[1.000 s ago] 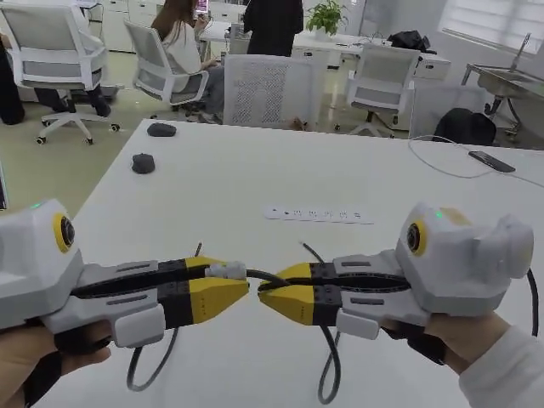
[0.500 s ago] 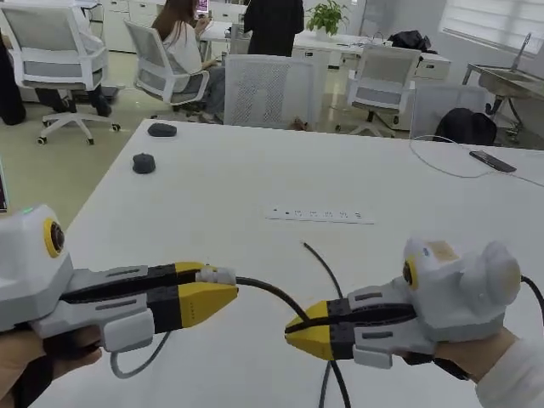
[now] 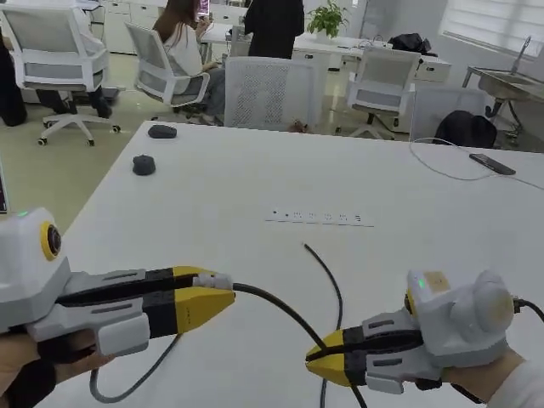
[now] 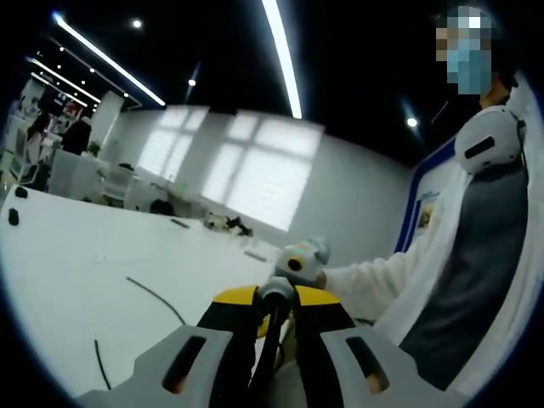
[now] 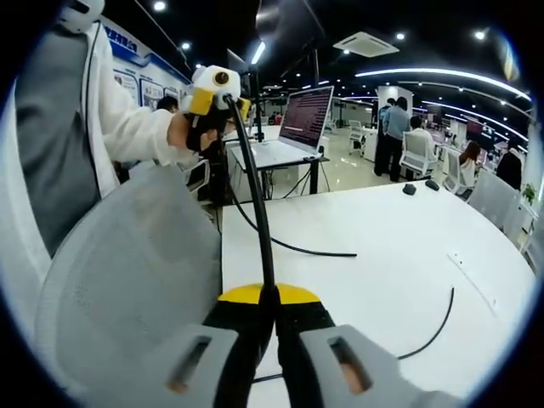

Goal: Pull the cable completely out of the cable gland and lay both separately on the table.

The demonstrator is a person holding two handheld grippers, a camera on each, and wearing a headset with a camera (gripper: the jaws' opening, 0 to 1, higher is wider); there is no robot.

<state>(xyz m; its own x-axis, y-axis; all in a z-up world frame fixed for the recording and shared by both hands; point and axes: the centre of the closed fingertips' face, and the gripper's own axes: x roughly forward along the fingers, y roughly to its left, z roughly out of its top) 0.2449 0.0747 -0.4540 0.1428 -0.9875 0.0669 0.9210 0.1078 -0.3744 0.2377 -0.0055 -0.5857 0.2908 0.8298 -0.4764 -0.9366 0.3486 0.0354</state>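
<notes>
The left hand-held gripper (image 3: 226, 287) clamps the cable gland (image 3: 214, 278) at eight o'clock above the tabletop (image 3: 255, 178); the right hand-held gripper (image 3: 313, 357) pinches the cable (image 3: 276, 304) at five o'clock. Best pull straight along the gland's axis

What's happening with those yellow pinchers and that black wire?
Someone holds a gripper in each hand over a white table. The left gripper is shut on the small grey cable gland, and the right gripper is shut on the black cable. The cable stretches between them and runs into the gland, so it is not pulled out yet.
</notes>
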